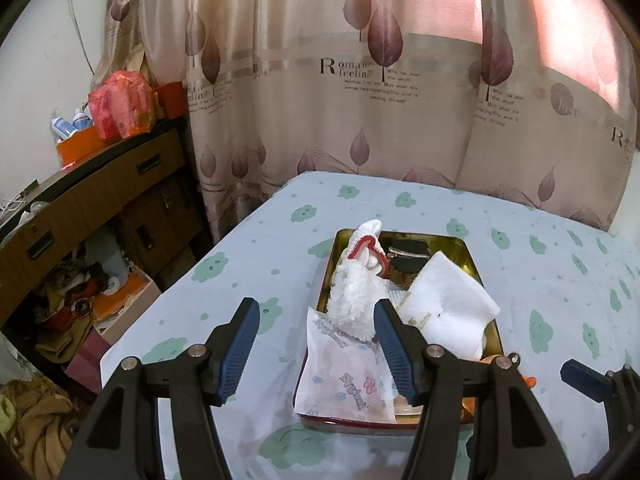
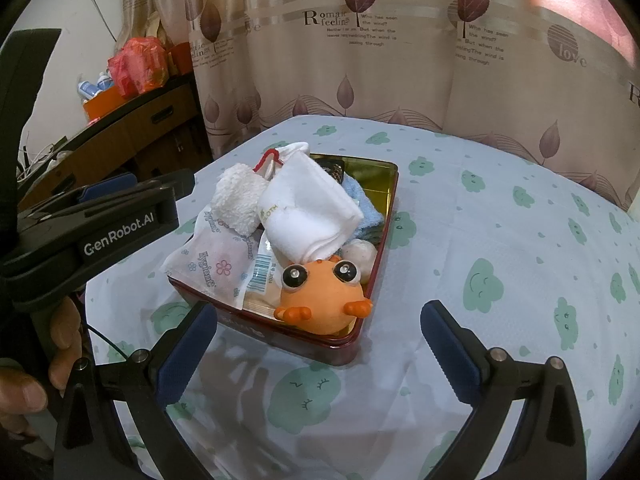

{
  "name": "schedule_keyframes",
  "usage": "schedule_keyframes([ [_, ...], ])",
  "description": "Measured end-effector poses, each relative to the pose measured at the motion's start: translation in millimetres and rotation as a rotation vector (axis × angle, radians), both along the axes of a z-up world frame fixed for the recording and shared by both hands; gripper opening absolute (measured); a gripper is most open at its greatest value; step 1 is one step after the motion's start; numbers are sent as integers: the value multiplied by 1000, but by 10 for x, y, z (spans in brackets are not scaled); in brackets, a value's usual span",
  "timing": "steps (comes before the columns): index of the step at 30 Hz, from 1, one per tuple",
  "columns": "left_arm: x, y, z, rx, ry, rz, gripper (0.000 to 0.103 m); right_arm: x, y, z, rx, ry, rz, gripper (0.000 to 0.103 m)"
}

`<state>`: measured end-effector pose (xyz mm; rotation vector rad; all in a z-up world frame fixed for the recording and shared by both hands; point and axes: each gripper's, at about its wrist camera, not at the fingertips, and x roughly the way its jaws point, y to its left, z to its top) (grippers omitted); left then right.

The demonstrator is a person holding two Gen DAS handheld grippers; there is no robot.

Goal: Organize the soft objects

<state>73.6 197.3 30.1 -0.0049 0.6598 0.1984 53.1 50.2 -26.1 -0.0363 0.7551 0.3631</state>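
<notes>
Red tin (image 2: pixel 340 340) of soft things, ahead of both open jaws

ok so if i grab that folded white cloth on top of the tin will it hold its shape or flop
The folded white cloth will probably flop: it looks like soft terry, already sagging over the things beneath it in the tin. Its folds look loose, so it may unfold if pinched by one layer. It is likely light, and its nap should grip the pads.
</notes>
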Motion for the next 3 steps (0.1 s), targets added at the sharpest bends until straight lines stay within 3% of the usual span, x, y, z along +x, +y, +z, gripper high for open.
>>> schedule_keyframes([
  [3,-14,-14,18,13,-13,-2,61,0,0,1,-1,0,1,101],
])
